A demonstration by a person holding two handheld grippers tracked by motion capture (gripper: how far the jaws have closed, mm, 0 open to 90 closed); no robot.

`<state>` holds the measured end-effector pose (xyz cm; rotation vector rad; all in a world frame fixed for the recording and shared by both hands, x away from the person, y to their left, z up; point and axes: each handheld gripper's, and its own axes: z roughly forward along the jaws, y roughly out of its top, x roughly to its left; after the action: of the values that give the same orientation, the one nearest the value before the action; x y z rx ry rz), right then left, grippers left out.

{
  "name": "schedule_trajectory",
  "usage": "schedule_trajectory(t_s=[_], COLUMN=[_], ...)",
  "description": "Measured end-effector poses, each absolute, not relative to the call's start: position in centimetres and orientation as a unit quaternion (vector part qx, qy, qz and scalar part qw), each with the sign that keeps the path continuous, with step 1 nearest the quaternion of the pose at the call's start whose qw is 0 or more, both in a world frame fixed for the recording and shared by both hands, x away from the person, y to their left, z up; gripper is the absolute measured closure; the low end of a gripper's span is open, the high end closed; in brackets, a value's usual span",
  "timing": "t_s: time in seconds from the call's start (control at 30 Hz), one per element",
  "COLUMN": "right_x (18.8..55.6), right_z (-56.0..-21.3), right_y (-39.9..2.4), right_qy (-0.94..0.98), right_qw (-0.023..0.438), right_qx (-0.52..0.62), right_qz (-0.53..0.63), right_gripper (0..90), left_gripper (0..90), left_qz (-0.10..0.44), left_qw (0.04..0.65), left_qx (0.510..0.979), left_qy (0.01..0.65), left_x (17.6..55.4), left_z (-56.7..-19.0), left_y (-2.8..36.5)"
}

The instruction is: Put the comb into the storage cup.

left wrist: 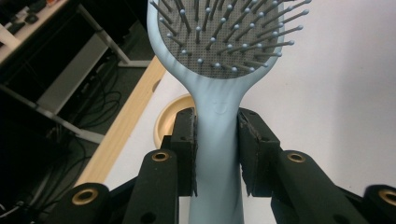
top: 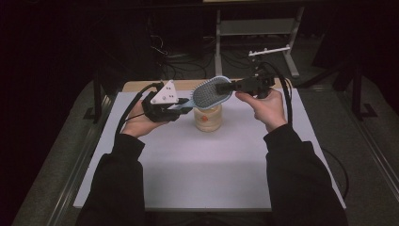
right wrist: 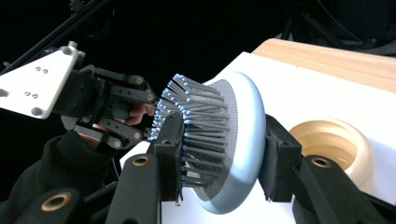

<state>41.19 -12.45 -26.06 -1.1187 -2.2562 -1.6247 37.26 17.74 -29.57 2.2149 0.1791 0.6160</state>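
Pale-blue hairbrush (top: 207, 94) hangs just above the jar (top: 208, 117), spanned between both tools for a handover. Left tool (left wrist: 217, 154) clamps its handle above the jar, steadying it. Right tool (right wrist: 224, 154) pinches its head beside the jar.

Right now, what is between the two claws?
The blue hairbrush spans between them: left claw grips its handle, right claw its head, as the high view shows.

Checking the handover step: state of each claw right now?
Left claw: shut on the hairbrush, at its handle.
Right claw: shut on the hairbrush head, one jaw in the bristles, the other on its back.
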Motion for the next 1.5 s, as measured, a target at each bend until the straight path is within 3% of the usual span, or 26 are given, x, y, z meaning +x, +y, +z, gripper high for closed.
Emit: schedule_trajectory(t_s=[0.23, 0.47, 0.73, 1.0, 1.33, 1.5], right_x=[41.0, 40.9, 41.3, 41.6, 41.9, 42.2], right_z=[-25.0, -23.5, -22.8, -21.7, -19.6, -18.8], right_y=[-11.3, -10.6, -10.3, -11.0, -12.4, -13.2], right_qy=[-0.765, -0.779, -0.789, -0.786, -0.782, -0.777], right_qw=[0.051, 0.029, 0.009, -0.011, -0.046, -0.043], right_qx=[-0.374, -0.357, -0.356, -0.363, -0.377, -0.372], right_qz=[-0.522, -0.515, -0.501, -0.501, -0.495, -0.505], right_gripper=[57.8, 57.7, 57.7, 57.6, 57.5, 57.5], left_gripper=[68.3, 48.2, 32.1, 25.9, 0.9, 0.0], left_qz=[0.218, 0.219, 0.204, 0.191, 0.162, 0.165], left_qw=[0.432, 0.445, 0.476, 0.521, 0.526, 0.534], left_qx=[0.87, 0.862, 0.846, 0.818, 0.817, 0.809], left_qy=[0.094, 0.107, 0.126, 0.153, 0.171, 0.18], left_x=[37.7, 37.4, 37.5, 37.5, 37.9, 38.1], left_z=[-30.6, -31.4, -31.5, -31.3, -32.0, -32.3], left_y=[18.1, 17.9, 18.2, 19.7, 20.5, 21.0])
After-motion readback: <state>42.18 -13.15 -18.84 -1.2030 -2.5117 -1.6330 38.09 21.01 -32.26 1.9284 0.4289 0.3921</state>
